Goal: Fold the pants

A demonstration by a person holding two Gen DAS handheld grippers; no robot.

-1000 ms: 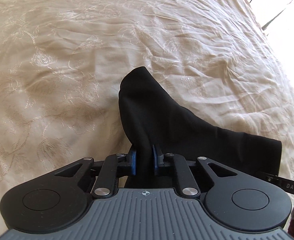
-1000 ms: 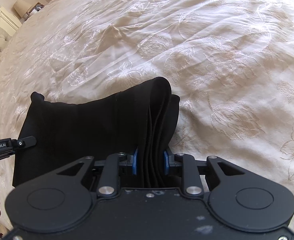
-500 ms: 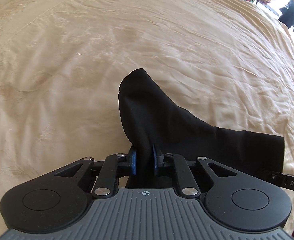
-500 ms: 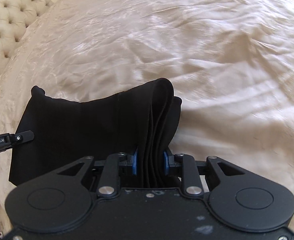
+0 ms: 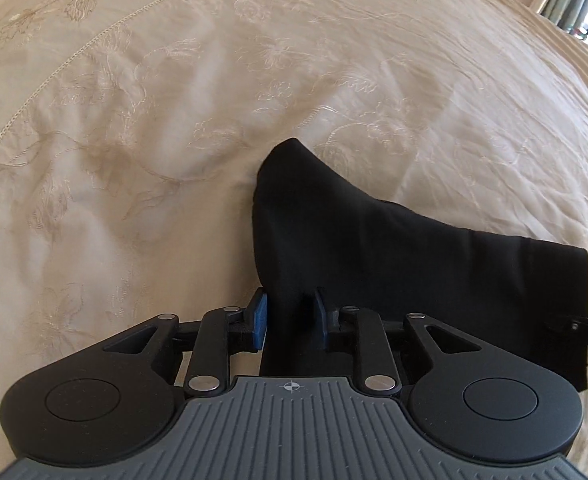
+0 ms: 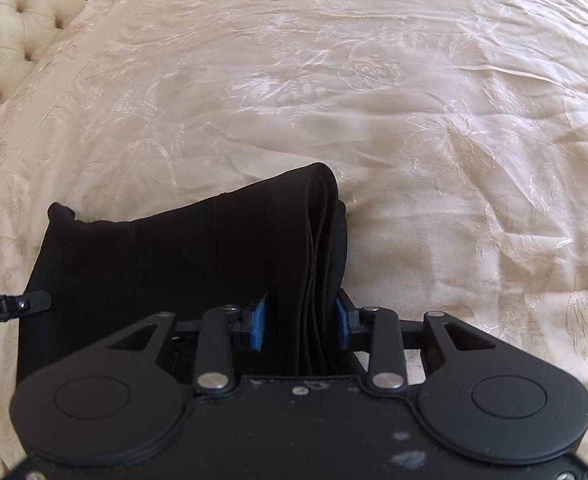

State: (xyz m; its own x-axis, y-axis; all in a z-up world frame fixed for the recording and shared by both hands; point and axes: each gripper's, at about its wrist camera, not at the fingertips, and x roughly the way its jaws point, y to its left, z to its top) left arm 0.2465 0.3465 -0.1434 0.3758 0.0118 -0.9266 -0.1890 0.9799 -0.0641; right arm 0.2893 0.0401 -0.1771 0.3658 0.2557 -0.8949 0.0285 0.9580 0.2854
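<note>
**Nearly folded: black pants about to be let go on the bed**

Already the pants [image 6: 198,264] look folded several times over: the right wrist view shows a stack of layered edges running up between the blue pads, and the bundle is compact, stretched between the two tools above the cream bedspread [image 6: 433,128].

Left gripper [image 5: 290,314]: its jaws have just been opening. A narrow gap shows, the left pad standing clear of the cloth while a fold of the pants [image 5: 373,248] still sits between the pads. Whether the right pad still presses on it I cannot tell.

Right gripper [image 6: 299,322]: its jaws have also just been opening, and they stand about halfway apart with the thick layered edge between them. The cloth fills most of the gap, so the grip looks loose rather than released.

By my reading the folding itself is done. What remains is to set the bundle down on the bedspread, let go fully, and perhaps smooth it.
</note>
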